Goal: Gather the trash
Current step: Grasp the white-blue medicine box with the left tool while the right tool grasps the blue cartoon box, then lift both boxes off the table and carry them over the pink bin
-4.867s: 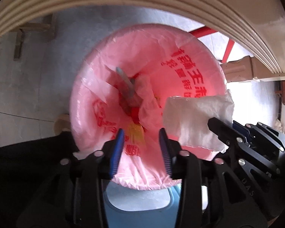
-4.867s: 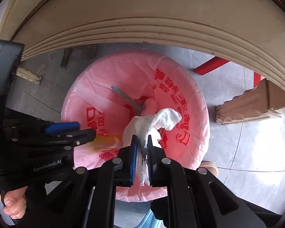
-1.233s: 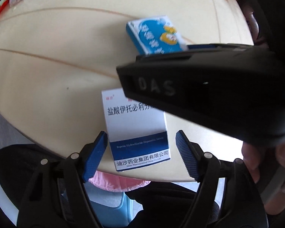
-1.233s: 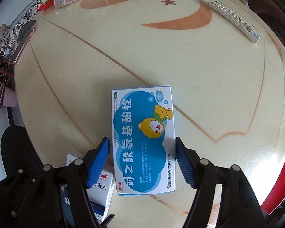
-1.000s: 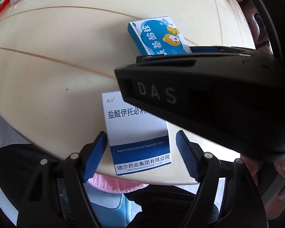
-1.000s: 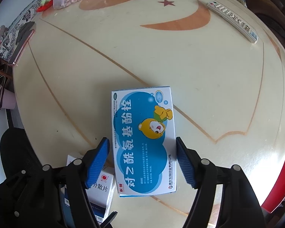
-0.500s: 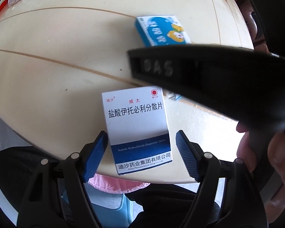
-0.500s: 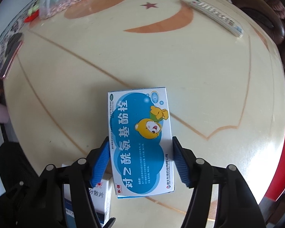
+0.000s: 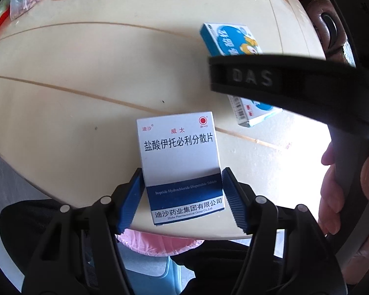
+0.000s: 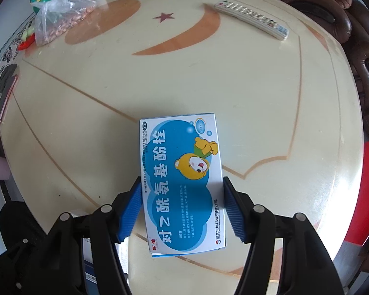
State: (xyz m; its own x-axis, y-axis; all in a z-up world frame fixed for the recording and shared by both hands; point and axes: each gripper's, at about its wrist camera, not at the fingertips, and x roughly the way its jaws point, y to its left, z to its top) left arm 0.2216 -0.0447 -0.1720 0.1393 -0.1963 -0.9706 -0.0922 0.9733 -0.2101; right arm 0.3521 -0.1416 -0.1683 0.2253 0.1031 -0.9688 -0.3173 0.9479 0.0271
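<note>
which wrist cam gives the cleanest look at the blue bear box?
Right wrist: the blue bear box sits centred between the right gripper pads, whole top face visible. Left wrist shows only its two ends; the right gripper's body crosses it.

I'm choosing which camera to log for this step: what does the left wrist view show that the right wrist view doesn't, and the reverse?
Only the left wrist view shows the pink-lined bin below the table edge, the face of the white and blue medicine box between the left gripper fingers, and the hand holding the other gripper.

Only the right wrist view shows the remote control whole, the star inlay, and the right gripper straddling the bear box.

Both show the bear box, the bag of nuts and the cream table.
</note>
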